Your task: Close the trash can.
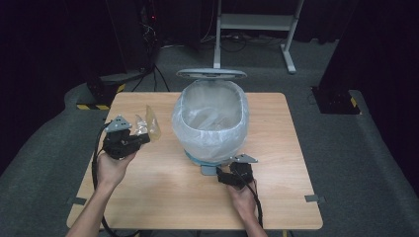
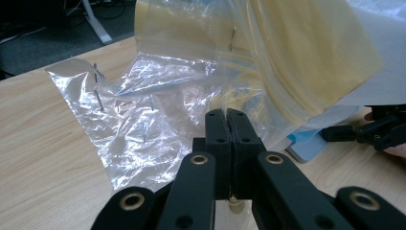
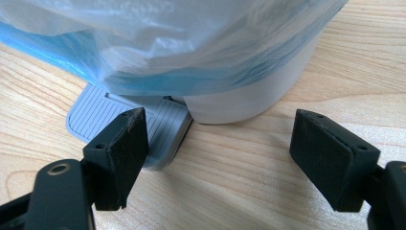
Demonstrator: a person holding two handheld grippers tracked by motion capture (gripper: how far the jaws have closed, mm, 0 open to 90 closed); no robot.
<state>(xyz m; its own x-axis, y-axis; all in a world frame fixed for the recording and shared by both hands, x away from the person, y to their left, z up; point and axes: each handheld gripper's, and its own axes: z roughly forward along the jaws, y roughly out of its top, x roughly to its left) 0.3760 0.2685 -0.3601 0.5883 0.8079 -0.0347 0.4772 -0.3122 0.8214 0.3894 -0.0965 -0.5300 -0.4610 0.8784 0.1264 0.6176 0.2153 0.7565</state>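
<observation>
Left gripper [image 1: 143, 139] is what I watch first: in its own view my jaws are pressed tight together, and they pinch the lower edge of a bunch of plastic bags [image 2: 201, 91] that stands up and away from the tips. Right above the jaws a yellowish zip bag [image 2: 306, 62] leans off to one side, while a crumpled clear bag [image 2: 129, 124] spreads out on the other side and forward of the tips. From the high view I see the same bundle [image 1: 147, 124] sticking out past that gripper, between it and the pedal bin [image 1: 211, 118], which stands just beyond with its lid [image 1: 211, 74] raised and a white liner [image 1: 188, 123] folded over the rim.

Right gripper [image 1: 227, 174] sits low at the near foot of the bin with its jaws spread wide and nothing between them. In the right gripper view the grey ribbed pedal [image 3: 103, 112] lies just ahead of one jaw; I think that jaw is close over its edge, though I cannot tell if it touches. Both grippers are over the wooden table [image 1: 276, 197].
</observation>
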